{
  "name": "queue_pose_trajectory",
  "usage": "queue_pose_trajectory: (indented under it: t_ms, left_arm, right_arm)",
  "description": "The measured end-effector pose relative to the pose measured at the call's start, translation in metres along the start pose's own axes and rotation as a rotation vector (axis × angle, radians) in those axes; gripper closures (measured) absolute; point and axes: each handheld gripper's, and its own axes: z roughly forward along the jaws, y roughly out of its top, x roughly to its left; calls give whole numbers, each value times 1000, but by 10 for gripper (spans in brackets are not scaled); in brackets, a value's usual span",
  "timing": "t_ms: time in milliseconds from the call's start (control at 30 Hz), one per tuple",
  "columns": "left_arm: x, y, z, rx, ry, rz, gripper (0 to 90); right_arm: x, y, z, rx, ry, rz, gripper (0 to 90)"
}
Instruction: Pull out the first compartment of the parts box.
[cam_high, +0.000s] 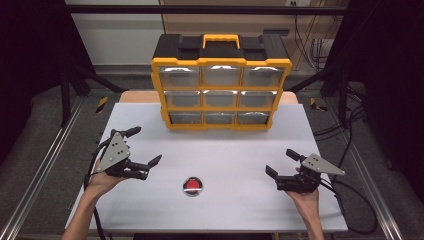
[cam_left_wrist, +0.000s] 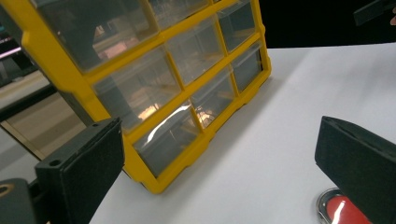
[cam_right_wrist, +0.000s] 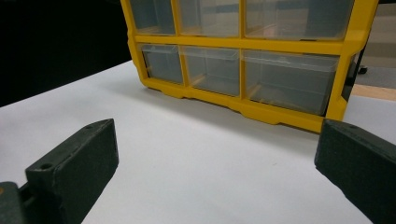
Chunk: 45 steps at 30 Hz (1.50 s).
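A yellow and black drawer cabinet (cam_high: 220, 87) with clear drawers stands upright at the back of the white table (cam_high: 235, 210); all its drawers look closed. It also appears tilted in the left gripper view (cam_left_wrist: 154, 79) and ahead in the right gripper view (cam_right_wrist: 243, 60). A small round red object with a metal rim (cam_high: 192, 186) lies on the table near the front, between the two hands, and peeks past a jaw in the left gripper view (cam_left_wrist: 338, 210). My left gripper (cam_high: 145, 146) is open and empty at the left. At the right, my right gripper (cam_high: 281, 162) is open and empty.
Metal rails (cam_high: 45, 165) run along both sides of the table. Cables (cam_high: 350, 125) hang and lie at the right. A wooden board edge (cam_high: 135, 96) shows behind the table. Open white surface lies between the cabinet and the hands.
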Motion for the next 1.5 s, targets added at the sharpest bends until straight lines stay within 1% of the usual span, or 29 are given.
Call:
queue_pose_trajectory:
  t_ms: [133, 233, 367, 467, 600, 667, 800, 867, 1000, 1033, 1200, 1300, 1500]
  left_arm:
    - [3, 10, 3, -2, -1, 44, 13]
    - [4, 16, 6, -15, -3, 74, 13]
    - [6, 23, 11, 3, 2, 148, 13]
    - [6, 29, 16, 11, 1, 192, 13]
    - [7, 38, 23, 29, -1, 265, 13]
    - [8, 41, 25, 39, 6, 297, 13]
    - [11, 49, 31, 53, 16, 336, 15]
    - [13, 53, 34, 65, 26, 362, 15]
    - [18, 59, 41, 74, 43, 391, 17]
    - [19, 62, 42, 74, 50, 412, 18]
    - [23, 71, 52, 88, 69, 448, 18]
    - [23, 75, 57, 94, 65, 469, 19]
    - [27, 85, 69, 106, 69, 532, 22]
  right_arm:
    - [0, 0, 1, 2, 0, -1, 4]
    - [0, 0, 0, 2, -1, -2, 4]
    - [0, 0, 0, 3, -2, -2, 4]
    - [0, 0, 1, 4, -2, -3, 4]
    - [0, 0, 1, 4, -2, -3, 4]
    - [0, 0, 1, 4, -1, -4, 4]
    - [0, 0, 1, 3, -2, -2, 4]
    - [0, 0, 1, 3, -1, -2, 4]
    - [0, 0, 0, 3, 0, -1, 4]
    - [0, 0, 0, 2, -1, -2, 4]
    - [0, 0, 1, 7, -1, -2, 4]
    - [0, 0, 1, 5, 1, -2, 4]
    - [0, 0, 0, 3, 1, -2, 3]
